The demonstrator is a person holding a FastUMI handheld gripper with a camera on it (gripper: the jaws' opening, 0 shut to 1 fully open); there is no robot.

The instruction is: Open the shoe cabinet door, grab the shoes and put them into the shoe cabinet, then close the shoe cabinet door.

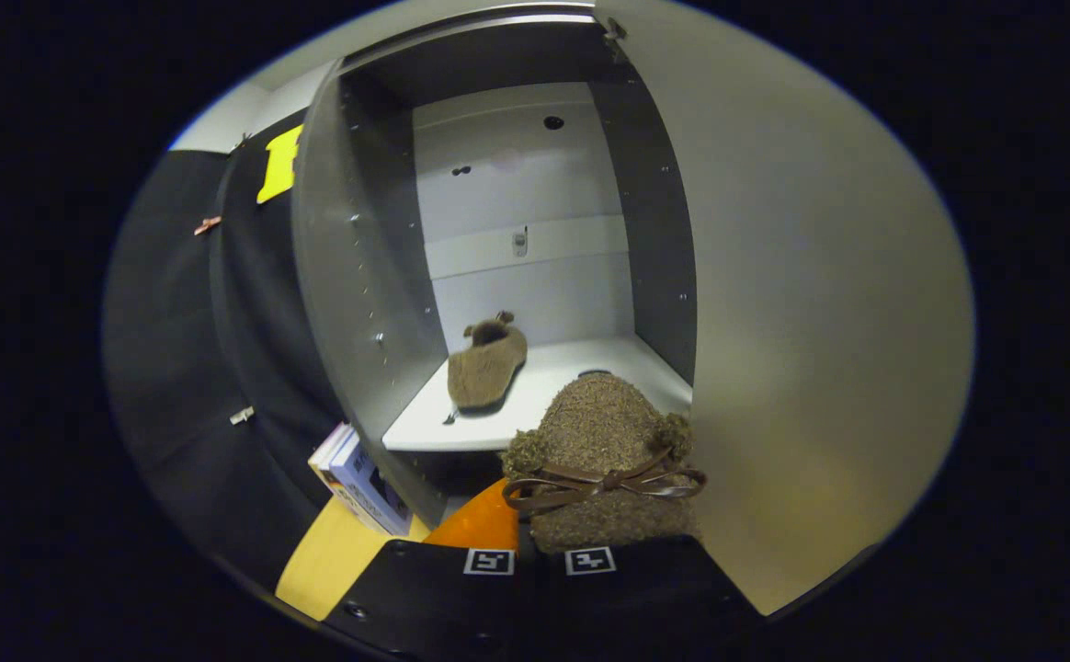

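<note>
Brown fuzzy slipper (604, 460) with a ribbon bow sits clamped in our gripper (540, 559), both fingers pressing on its heel, toe just at the cabinet shelf (544, 391) edge. Second slipper (487, 363) already lies on the shelf inside. Cabinet door (820, 303) stands open beside us.

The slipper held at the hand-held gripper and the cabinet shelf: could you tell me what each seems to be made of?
Slipper in the hand-held gripper: fuzzy, nubby brown fabric, probably fleece or boucle, with a smooth, slightly glossy ribbon bow, maybe faux leather. Shelf: flat, matte pale board, likely laminated particleboard, judging by the peg holes in the side panels.
</note>
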